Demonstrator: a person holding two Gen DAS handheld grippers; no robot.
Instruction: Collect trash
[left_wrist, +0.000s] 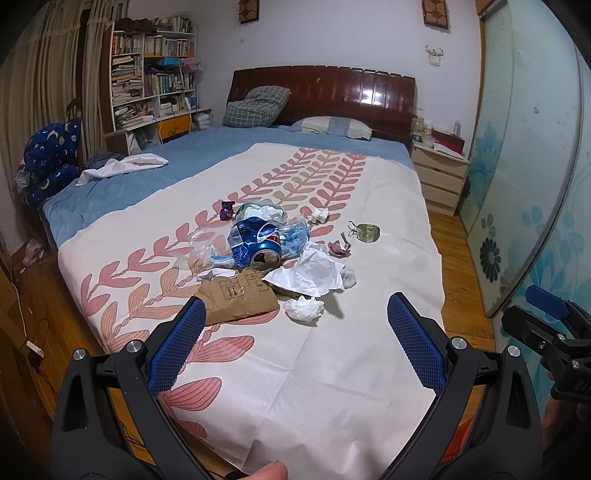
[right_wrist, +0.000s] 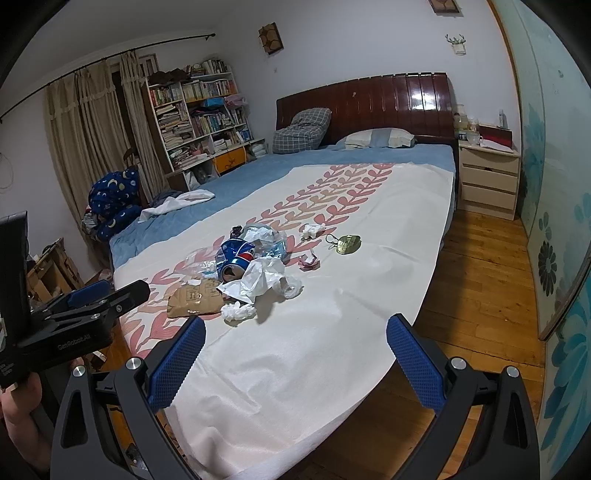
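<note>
Standing at the foot edge of the bed (left_wrist: 110, 206), I judge I am at the very start: nothing is gripped, and all the trash lies in one heap on the leaf-patterned white sheet (left_wrist: 332, 369) that covers the bed's near half.

My left hand-held gripper (left_wrist: 295, 306) has its jaws spread wide and empty, hovering above the sheet short of the heap. My right hand-held gripper (right_wrist: 295, 325) is likewise wide apart and empty, held nearer the bed's right edge, with the heap ahead and to its left.

Going down in size, the heap holds a flattened brown cardboard piece (left_wrist: 236, 299) nearest the foot edge, a crumpled white paper sheet (left_wrist: 314, 275) touching it on the right, and a crushed blue can (left_wrist: 255, 245) behind both with clear plastic wrap (left_wrist: 201, 243) at its left side. A balled white tissue (left_wrist: 304, 308) sits just in front of the paper, closest to my left hand-held gripper. Farther toward the right edge lie a pink scrap (left_wrist: 340, 247) and a small yellowish ring-shaped item (left_wrist: 367, 232), apart from the rest.

I see no bin or bag, so where the trash goes I cannot tell. Next, I would lower the left hand-held gripper onto the tissue and pinch it lightly, since it is soft and nearest.
</note>
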